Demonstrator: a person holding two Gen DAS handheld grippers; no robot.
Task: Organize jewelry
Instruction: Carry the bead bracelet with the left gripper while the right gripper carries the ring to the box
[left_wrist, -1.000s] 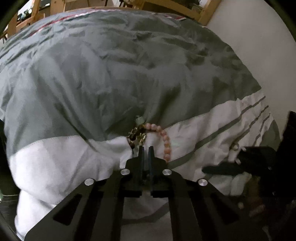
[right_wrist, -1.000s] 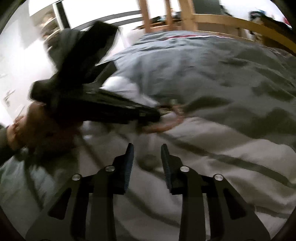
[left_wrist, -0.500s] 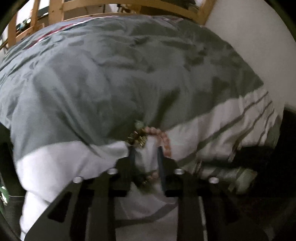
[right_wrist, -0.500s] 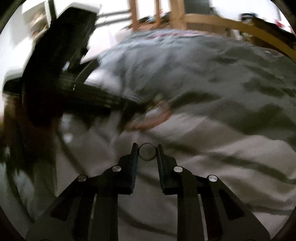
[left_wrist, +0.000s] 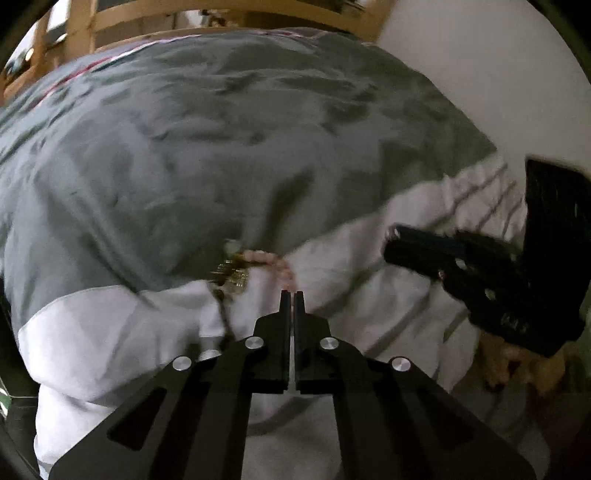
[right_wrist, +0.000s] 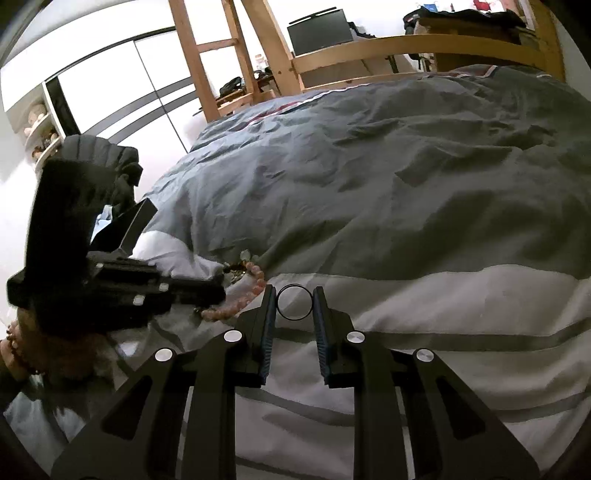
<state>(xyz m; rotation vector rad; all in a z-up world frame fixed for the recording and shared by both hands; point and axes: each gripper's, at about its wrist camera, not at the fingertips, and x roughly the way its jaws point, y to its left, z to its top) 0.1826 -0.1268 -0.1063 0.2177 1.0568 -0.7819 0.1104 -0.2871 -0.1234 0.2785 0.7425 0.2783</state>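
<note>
Now the right claw (right_wrist: 294, 295) grips a thin dark ring (right_wrist: 294, 302) above the bed's duvet (right_wrist: 406, 192), while the left claw (left_wrist: 291, 295), just clenched empty, sits beside the pink bead bracelet (left_wrist: 275, 262).

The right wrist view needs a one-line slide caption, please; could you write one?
Right gripper pinches a thin dark metal ring above the grey-and-white duvet.

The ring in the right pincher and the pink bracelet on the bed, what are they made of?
The ring looks like thin dark metal: a smooth, even hoop you can see through, though it could be hard plastic. The pink bracelet seems made of round stone or glass beads, softly glossy, with small gold-coloured charms that glint like metal.
</note>
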